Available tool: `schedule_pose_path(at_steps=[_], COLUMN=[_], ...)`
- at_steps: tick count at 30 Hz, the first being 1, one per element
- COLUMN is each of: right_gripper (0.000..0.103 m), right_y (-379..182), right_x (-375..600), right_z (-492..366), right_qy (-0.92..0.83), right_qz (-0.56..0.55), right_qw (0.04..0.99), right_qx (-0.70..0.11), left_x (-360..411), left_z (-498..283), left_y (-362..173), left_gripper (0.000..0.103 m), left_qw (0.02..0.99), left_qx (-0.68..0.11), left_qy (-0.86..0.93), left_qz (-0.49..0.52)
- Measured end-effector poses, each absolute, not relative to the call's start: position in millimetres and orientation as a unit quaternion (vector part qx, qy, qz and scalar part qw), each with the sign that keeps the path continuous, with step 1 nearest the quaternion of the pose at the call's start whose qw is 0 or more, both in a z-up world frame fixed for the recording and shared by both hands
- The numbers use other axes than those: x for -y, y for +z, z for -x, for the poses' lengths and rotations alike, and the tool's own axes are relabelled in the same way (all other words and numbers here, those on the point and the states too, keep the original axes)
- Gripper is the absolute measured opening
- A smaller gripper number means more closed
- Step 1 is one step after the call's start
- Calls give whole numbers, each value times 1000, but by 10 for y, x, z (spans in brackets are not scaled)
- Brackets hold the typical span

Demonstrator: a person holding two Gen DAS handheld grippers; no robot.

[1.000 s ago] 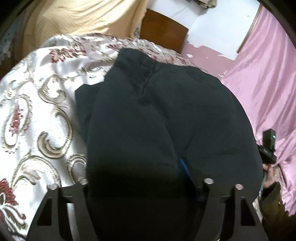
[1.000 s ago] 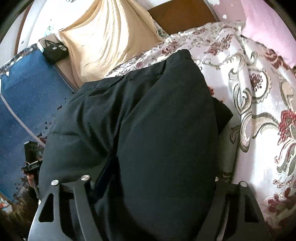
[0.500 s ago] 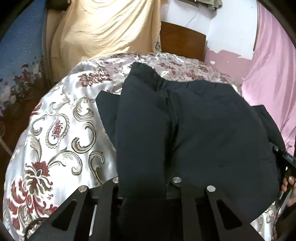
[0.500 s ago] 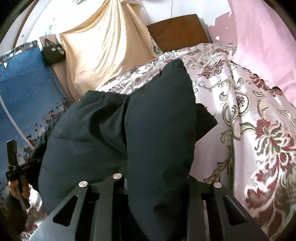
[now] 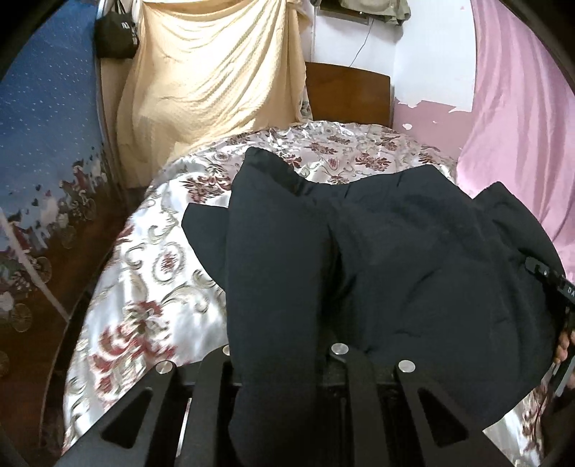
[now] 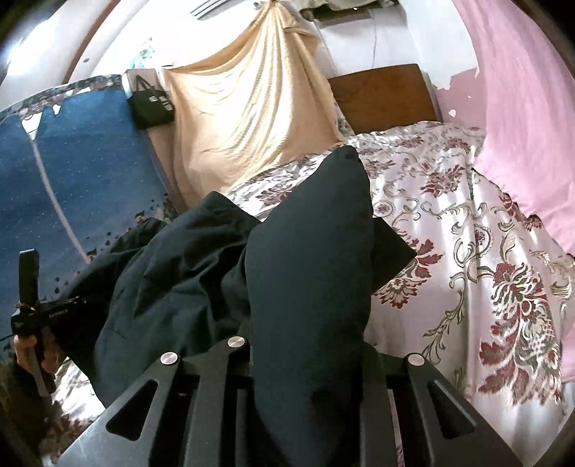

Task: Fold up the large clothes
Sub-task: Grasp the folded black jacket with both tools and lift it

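Note:
A large dark navy garment (image 5: 377, 258) hangs between both grippers above a floral satin bedspread (image 5: 151, 273). My left gripper (image 5: 280, 355) is shut on a fold of the garment, which drapes over its fingers. My right gripper (image 6: 302, 348) is shut on another fold of the same garment (image 6: 309, 273). The far end of the garment rests on the bedspread (image 6: 485, 258). Each gripper shows in the other's view: the right one at the right edge (image 5: 550, 283), the left one at the left edge (image 6: 32, 309).
A wooden headboard (image 5: 346, 93) stands at the far end of the bed. A beige cloth (image 5: 208, 82) hangs to its left, pink fabric (image 5: 521, 143) to the right. A blue patterned panel (image 5: 43, 136) and a black bag (image 5: 115, 32) are at the left.
Both grippers closed on the garment and rose and pulled back, lifting its near edge off the bed. More of the bedspread and room shows now.

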State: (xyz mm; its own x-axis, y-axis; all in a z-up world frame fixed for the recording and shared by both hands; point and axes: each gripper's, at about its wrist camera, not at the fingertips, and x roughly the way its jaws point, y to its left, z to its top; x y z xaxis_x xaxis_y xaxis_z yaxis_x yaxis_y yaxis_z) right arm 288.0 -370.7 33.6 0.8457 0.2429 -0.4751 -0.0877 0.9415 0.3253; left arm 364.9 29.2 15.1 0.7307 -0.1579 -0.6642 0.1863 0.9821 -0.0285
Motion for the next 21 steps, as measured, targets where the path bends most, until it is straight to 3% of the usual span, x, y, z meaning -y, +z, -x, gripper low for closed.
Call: schedule_pose_path(at_steps=[9, 16, 21], right_gripper=[18, 18, 26], right_y=[540, 363, 205], right_x=[3430, 3375, 3459], right_z=[-2168, -2143, -2218], right_qy=[93, 77, 55], right_qz=[-118, -105, -131], right_qw=[953, 946, 939], right_qx=[-264, -296, -313], left_x=[-486, -593, -666], left_z=[-3067, -3046, -3080], left_y=[81, -247, -377], left_gripper=[16, 17, 24], left_qw=[926, 918, 918], left_qx=[-368, -389, -390], left_qy=[-87, -76, -67], left_qz=[-14, 13, 28])
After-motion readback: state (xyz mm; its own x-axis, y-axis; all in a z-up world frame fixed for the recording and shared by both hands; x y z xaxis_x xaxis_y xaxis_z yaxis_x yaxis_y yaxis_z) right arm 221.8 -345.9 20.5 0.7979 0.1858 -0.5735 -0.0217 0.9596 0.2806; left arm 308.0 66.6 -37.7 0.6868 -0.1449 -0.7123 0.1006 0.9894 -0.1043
